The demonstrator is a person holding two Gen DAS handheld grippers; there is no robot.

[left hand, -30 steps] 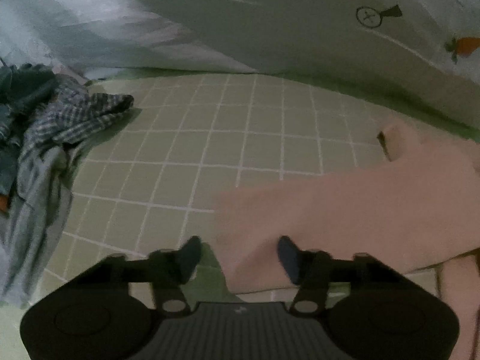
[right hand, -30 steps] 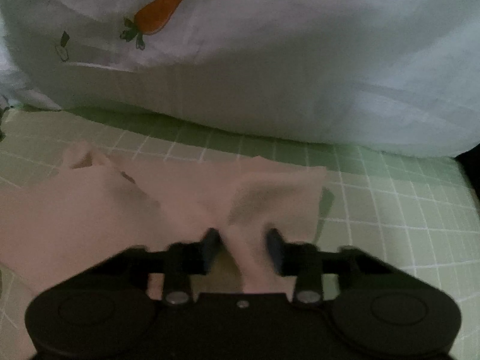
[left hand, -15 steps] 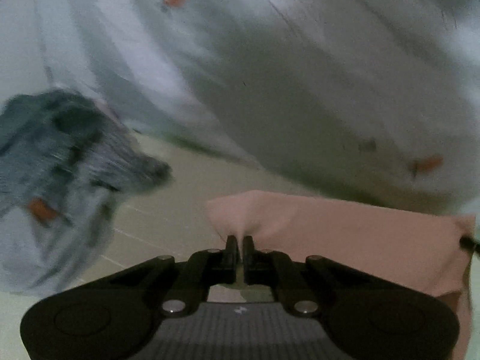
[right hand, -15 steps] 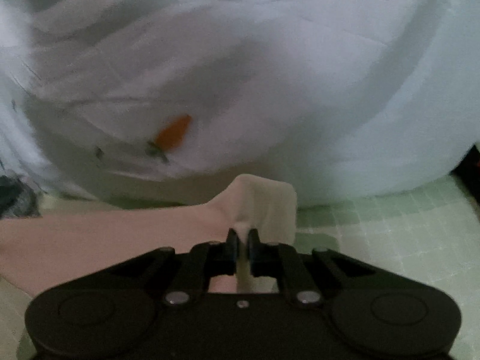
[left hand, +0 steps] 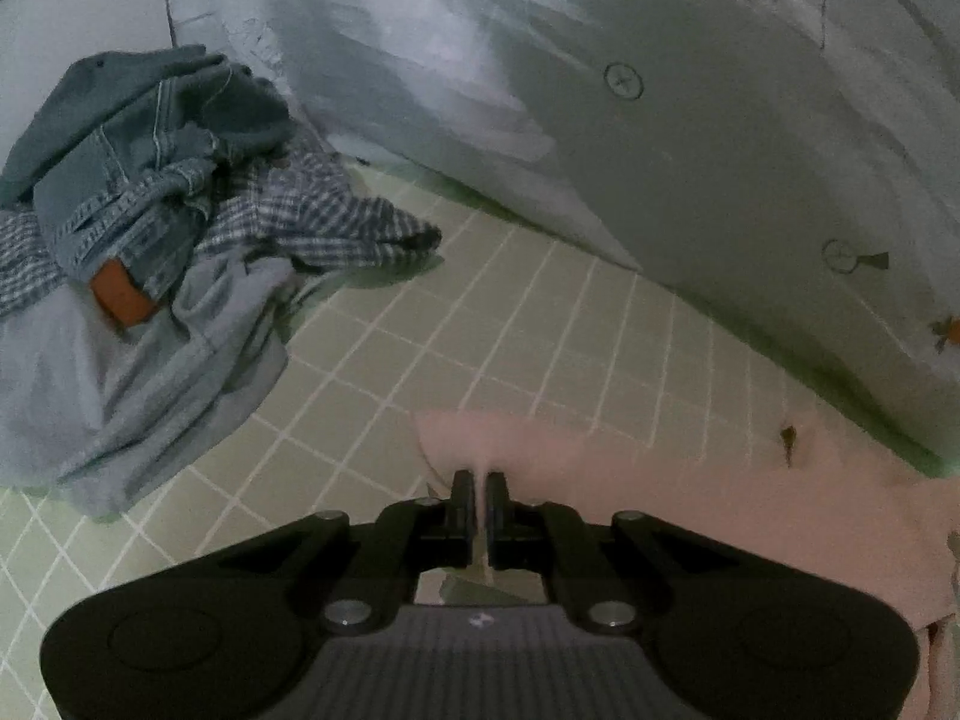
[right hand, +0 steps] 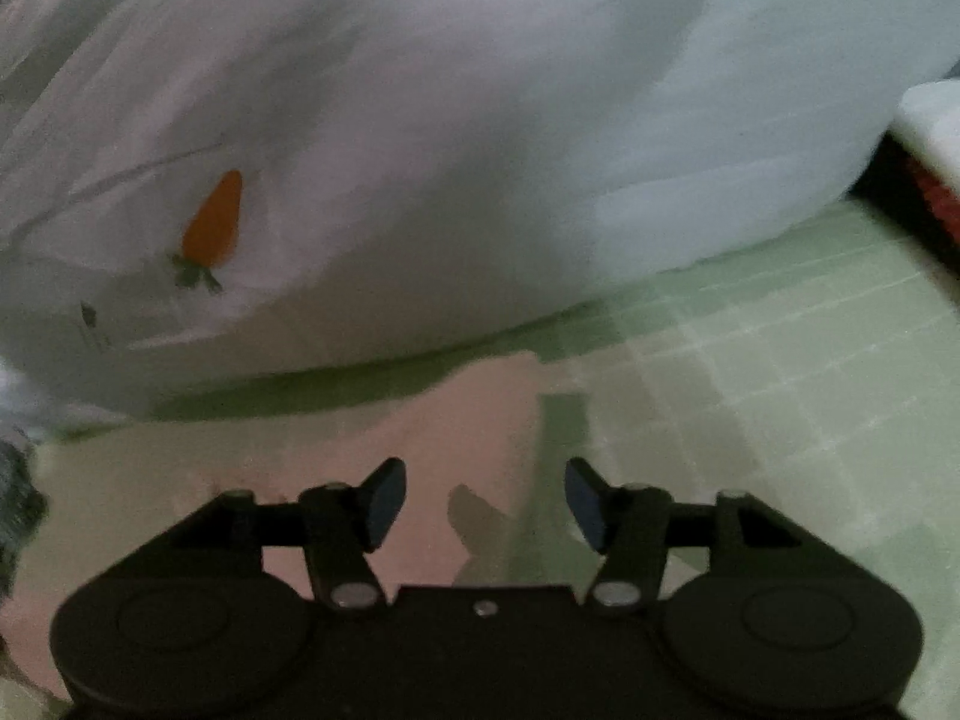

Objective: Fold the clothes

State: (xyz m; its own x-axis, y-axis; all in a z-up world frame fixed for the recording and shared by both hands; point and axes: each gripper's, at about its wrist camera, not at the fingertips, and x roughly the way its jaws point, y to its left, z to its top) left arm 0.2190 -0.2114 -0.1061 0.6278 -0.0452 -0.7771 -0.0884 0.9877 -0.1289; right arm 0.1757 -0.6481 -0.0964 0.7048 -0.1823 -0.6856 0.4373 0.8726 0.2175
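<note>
Sitting at far left, out of the working area, a heap of unfolded clothes (left hand: 138,252), jeans uppermost. Pinching a corner of the pink garment (left hand: 690,492) between the tightly closed jaws of the left gripper (left hand: 477,489), probably for placing that fold edge squarely. Lying flat on the green gridded sheet (left hand: 480,330) near the white carrot-print duvet (right hand: 420,150), the pink garment. Hovering over its far edge with jaws spread wide and gripping nothing, the right gripper (right hand: 477,498), apparently done with its corner.
</note>
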